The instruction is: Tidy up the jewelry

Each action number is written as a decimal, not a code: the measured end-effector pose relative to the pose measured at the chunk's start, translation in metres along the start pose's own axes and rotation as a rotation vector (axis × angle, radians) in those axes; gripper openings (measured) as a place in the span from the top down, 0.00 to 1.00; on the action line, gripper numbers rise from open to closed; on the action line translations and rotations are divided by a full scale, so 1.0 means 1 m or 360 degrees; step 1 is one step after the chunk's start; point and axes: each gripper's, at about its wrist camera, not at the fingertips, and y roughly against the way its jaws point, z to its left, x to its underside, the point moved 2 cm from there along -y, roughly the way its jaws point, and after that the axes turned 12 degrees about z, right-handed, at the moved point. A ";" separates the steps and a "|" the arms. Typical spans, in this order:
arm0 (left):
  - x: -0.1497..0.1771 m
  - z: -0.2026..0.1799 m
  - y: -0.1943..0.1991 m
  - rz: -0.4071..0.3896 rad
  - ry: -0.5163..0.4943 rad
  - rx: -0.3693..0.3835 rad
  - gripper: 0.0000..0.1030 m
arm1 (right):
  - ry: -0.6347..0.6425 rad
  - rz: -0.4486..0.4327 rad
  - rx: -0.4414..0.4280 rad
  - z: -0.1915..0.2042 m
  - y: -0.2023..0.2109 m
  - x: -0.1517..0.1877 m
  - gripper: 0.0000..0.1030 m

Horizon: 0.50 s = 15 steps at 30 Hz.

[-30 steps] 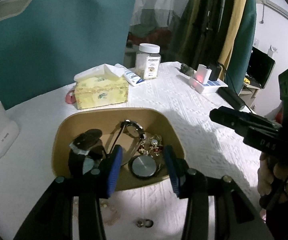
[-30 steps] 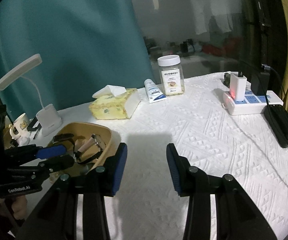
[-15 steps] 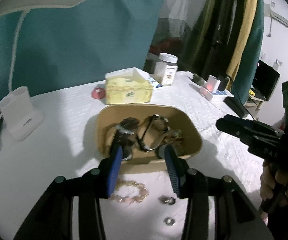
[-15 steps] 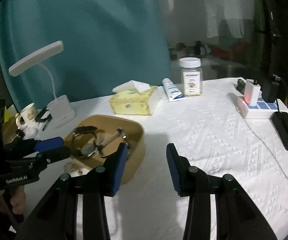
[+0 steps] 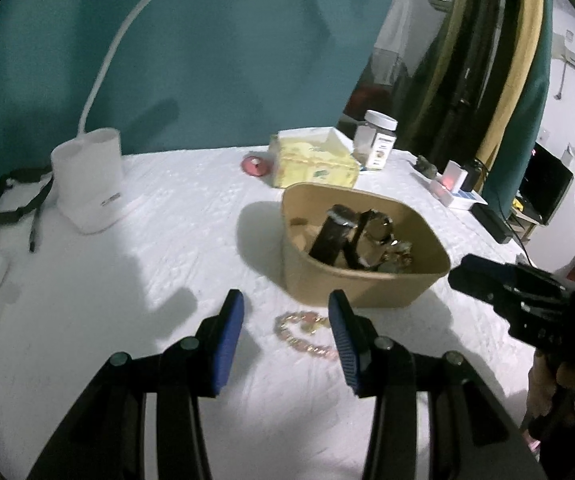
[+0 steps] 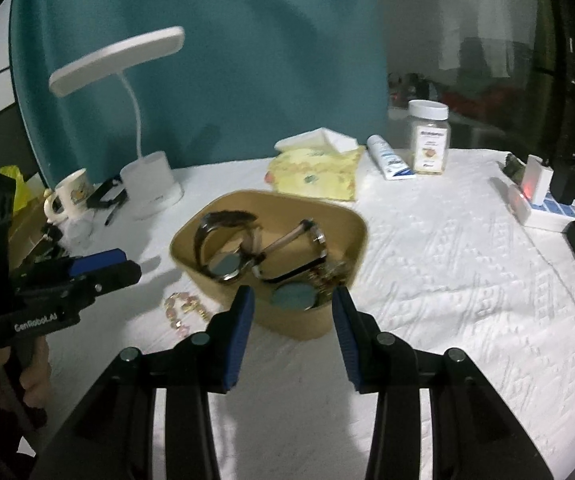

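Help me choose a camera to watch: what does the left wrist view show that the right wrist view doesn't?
Only the left wrist view shows the dark monitor and pink disc. Only the right wrist view shows the mug and white tube. Both show the tan bowl of watches, the pink bracelet beside it, the desk lamp, and both open grippers.

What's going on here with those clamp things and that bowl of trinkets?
A person is tidying jewelry with a hand-held gripper in each hand. Watches and small pieces already sit in the tan bowl. A pink bead bracelet lies on the white tablecloth beside it. The left hand-held gripper hovers open over the bracelet; the right hand-held gripper is open and empty near the bowl.
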 end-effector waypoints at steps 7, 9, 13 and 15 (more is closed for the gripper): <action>0.012 0.016 -0.001 0.0019 0.0041 0.0004 0.58 | 0.0052 0.0112 -0.0033 0.026 -0.021 0.016 0.63; 0.014 0.019 -0.002 0.0024 0.0051 0.0009 0.58 | 0.0077 0.0148 -0.0047 0.034 -0.029 0.021 0.63; 0.016 0.023 -0.002 0.0022 0.0073 0.0020 0.58 | 0.0157 0.0209 -0.0059 0.050 -0.042 0.027 0.66; 0.017 0.024 -0.003 0.0023 0.0077 0.0023 0.58 | 0.0189 0.0239 -0.0047 0.055 -0.048 0.029 0.73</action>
